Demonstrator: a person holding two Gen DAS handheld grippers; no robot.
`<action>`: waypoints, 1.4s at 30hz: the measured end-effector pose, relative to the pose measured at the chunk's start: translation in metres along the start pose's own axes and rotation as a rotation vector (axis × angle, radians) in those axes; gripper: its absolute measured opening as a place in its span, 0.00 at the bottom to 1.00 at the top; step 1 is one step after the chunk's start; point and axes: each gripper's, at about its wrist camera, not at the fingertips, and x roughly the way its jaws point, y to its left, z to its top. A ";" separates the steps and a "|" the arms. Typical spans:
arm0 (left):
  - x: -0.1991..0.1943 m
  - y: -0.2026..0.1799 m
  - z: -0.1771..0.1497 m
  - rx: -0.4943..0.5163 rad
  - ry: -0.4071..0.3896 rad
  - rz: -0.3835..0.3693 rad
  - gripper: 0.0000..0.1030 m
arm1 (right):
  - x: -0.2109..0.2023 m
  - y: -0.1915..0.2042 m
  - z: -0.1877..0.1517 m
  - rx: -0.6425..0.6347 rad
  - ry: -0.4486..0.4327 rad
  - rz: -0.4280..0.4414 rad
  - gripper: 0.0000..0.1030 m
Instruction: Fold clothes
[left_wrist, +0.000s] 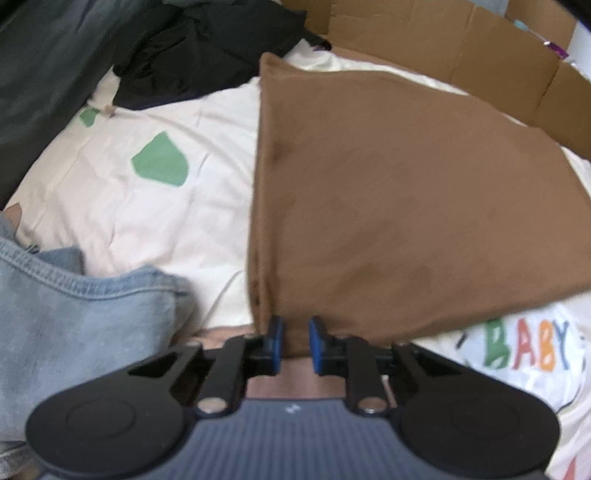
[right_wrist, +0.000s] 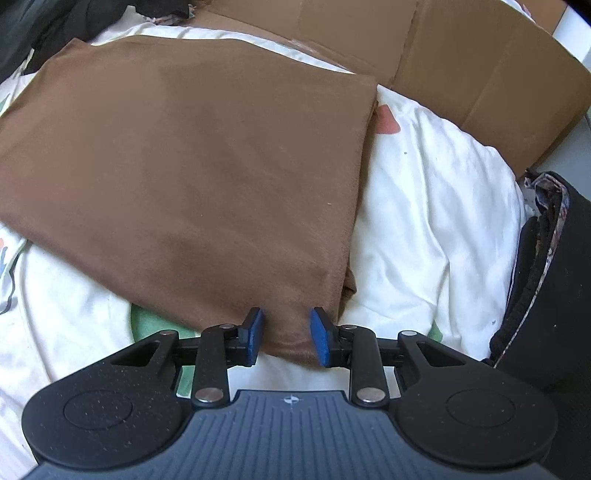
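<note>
Folded brown cotton garment (left_wrist: 406, 206) lies flat on white printed bedsheet (left_wrist: 155, 221). Left tool (left_wrist: 295, 343) at garment's 7 o'clock corner, right tool (right_wrist: 286, 338) at 5 o'clock corner; each straddles fabric, whether clamped cannot tell. Blue denim (left_wrist: 66, 302) at 8 o'clock.

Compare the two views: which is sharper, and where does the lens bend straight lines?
Left wrist view: softer, brown cloth and denim smeared. Right wrist view: crisp, weave and sheet wrinkles clear. Both: fisheye bows the cardboard edges near the top.
</note>
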 end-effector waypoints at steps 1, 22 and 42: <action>-0.001 0.000 0.000 0.004 0.001 0.001 0.14 | 0.000 0.001 0.000 -0.006 0.002 -0.005 0.31; -0.006 -0.017 0.052 -0.016 -0.128 -0.018 0.29 | -0.002 0.002 0.037 0.030 -0.113 0.015 0.27; 0.042 -0.010 0.082 -0.030 -0.171 0.000 0.51 | 0.043 0.021 0.095 0.038 -0.176 0.072 0.37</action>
